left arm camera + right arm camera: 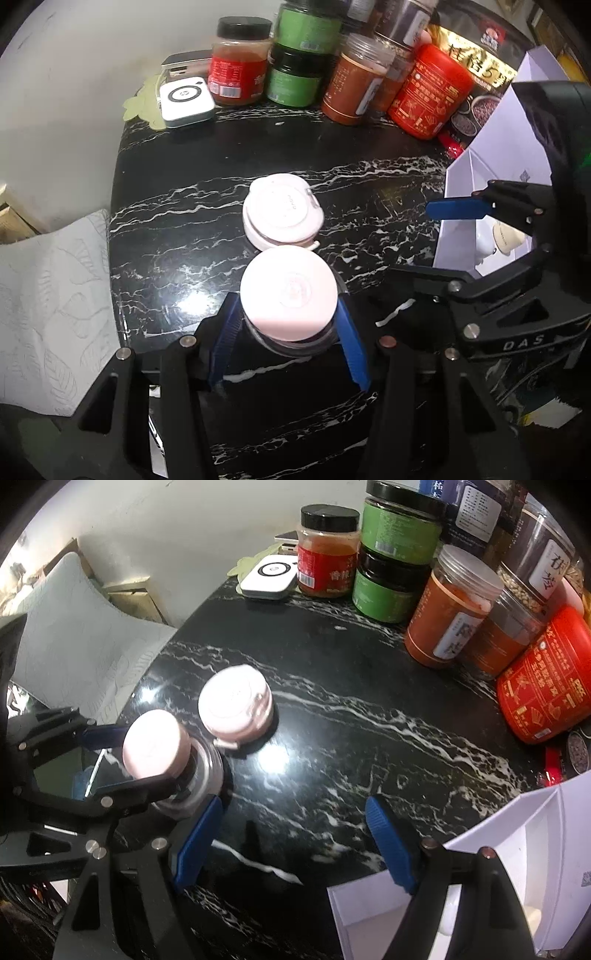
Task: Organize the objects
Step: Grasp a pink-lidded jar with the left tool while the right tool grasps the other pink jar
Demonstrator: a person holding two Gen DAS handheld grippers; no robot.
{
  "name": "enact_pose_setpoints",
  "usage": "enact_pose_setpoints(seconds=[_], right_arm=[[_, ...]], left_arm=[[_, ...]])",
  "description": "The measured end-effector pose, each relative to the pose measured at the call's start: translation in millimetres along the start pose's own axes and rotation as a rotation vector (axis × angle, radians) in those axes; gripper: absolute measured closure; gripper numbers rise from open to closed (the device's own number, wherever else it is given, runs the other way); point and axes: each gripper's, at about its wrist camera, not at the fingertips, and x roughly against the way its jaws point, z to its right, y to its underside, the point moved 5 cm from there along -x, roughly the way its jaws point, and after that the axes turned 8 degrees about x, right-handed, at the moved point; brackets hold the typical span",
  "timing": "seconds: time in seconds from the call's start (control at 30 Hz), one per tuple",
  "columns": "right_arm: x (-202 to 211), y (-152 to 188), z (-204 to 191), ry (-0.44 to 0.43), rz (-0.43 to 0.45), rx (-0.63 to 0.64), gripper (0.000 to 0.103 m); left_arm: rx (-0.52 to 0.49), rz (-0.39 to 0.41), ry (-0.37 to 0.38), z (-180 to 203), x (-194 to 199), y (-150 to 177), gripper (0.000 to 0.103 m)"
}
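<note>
A glass jar with a pink lid stands on the black marble table near its front edge. My left gripper is shut on it, one blue pad on each side of the lid. The right wrist view shows the same jar held at the left. Just behind it sits a second, squat pink container. My right gripper hangs open over bare table beside an open white box, with nothing between its fingers. The left wrist view shows it at the right.
Along the back stand several spice jars: a red-labelled one, two stacked green ones and a red canister. A white power bank lies at the back left. A pale pillow lies off the table's left edge.
</note>
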Motion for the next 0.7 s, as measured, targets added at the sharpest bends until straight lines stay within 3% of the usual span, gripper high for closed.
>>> enact_pose_setpoints(seconds=[0.37,0.7], right_arm=[[-11.2,-34.9,-15.2,-0.030,0.060,-0.013,0.022],[-36.5,-46.9,-28.4,-0.059,0.072,-0.017,0.026]], left_arm=[[0.045,0.024,-0.026,-30.6,6.5,-4.5,0.053],[0.094,0.028,-0.069,-58.6,6.9,-1.7,0.053]])
